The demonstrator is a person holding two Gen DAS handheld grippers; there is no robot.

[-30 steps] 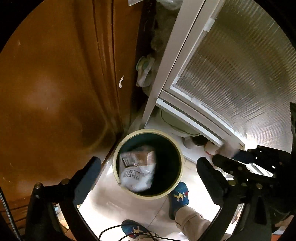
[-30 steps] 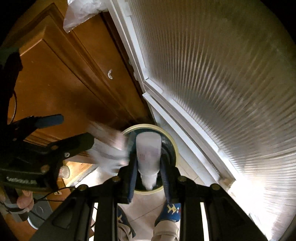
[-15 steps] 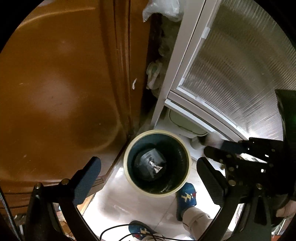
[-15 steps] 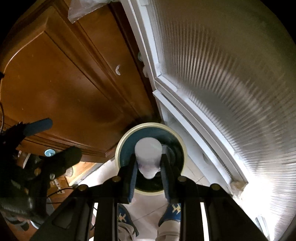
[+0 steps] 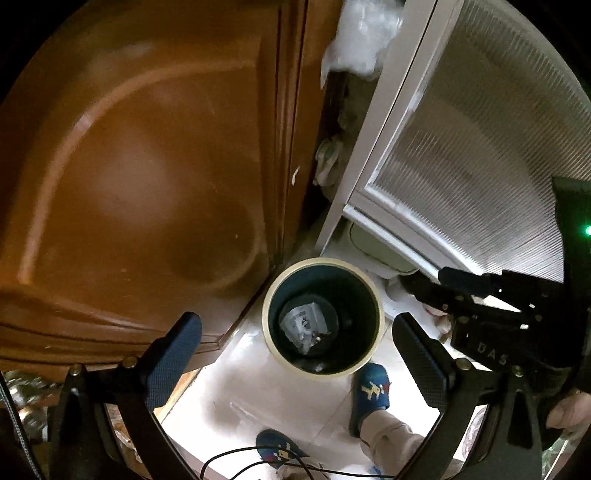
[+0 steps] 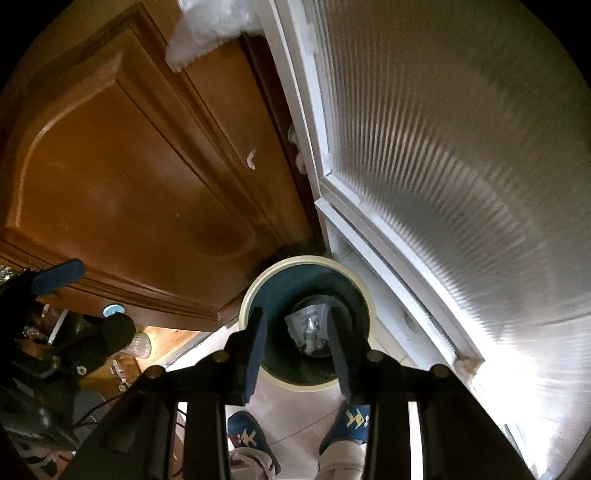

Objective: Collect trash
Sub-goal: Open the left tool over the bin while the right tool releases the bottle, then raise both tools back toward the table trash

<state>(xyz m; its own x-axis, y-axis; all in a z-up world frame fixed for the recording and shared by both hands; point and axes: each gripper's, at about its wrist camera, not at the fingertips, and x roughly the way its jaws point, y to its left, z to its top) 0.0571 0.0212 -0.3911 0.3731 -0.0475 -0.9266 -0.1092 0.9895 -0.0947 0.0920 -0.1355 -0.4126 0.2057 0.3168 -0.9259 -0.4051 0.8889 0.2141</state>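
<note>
**Trash in the bin, both grippers empty**

A crumpled wrapper [image 5: 304, 326] lies at the bottom of the round bin [image 5: 376, 314], which stands on the tiled floor between a wooden door [image 5: 147, 184] and a ribbed glass panel [image 6: 461, 166]. The left gripper [image 5: 295, 354] hangs above with jaws wide apart; the right gripper [image 6: 297, 347] has its jaws opening, nothing between them. No further loose trash shows nearby, so this drop-off looks finished.

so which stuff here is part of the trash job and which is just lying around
Job: trash bin; crumpled wrapper inside it; right tongs, opening, nothing between them.

Lying about: plastic bag; glass jar; wooden door.
</note>
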